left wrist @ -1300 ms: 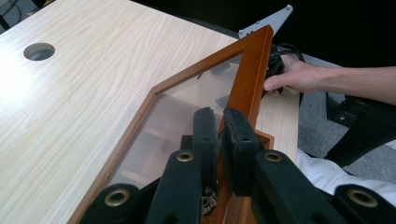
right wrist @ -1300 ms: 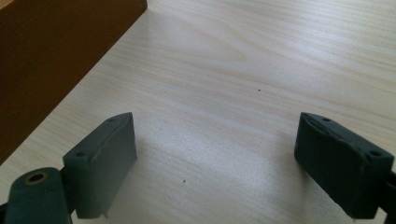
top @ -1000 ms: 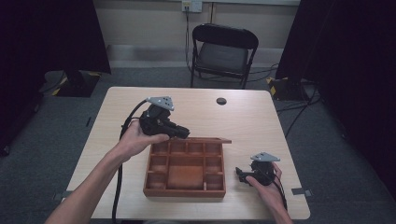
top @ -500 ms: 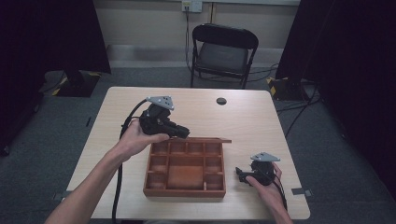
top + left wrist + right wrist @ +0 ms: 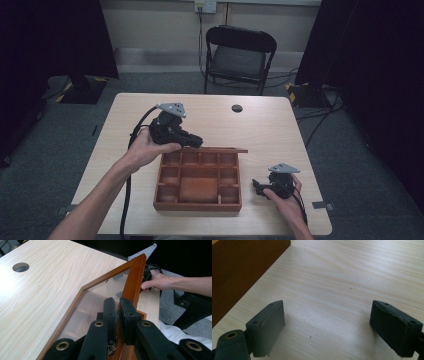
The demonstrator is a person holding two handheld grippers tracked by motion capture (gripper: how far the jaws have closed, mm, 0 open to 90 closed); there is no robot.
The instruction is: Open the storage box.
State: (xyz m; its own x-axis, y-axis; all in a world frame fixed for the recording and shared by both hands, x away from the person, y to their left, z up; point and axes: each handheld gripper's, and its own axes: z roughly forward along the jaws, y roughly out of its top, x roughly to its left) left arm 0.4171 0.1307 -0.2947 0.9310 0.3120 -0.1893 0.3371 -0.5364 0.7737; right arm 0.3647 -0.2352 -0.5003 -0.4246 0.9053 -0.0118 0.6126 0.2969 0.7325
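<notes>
While the wooden box point(image 5: 198, 182) sat near the front edge of the table point(image 5: 260, 125), its glazed lid point(image 5: 105, 295) stood raised on its back edge, seen edge-on from the high view as a thin strip along the box's far rim. From the left gripper view, the lid's wooden frame rose between the two black jaws, which were pressed onto it from both sides; the left gripper point(image 5: 192, 141) thus clamped the lid at the box's far left corner. To the box's right, apart from it, the right gripper point(image 5: 256, 187) rested low by the table in the person's right hand point(image 5: 282, 196), its jaws spread wide over bare tabletop, with the box's side wall off to the left in its own view. Compared with the earlier frames, nothing visibly differed: lid, box and both grippers sat as before.
</notes>
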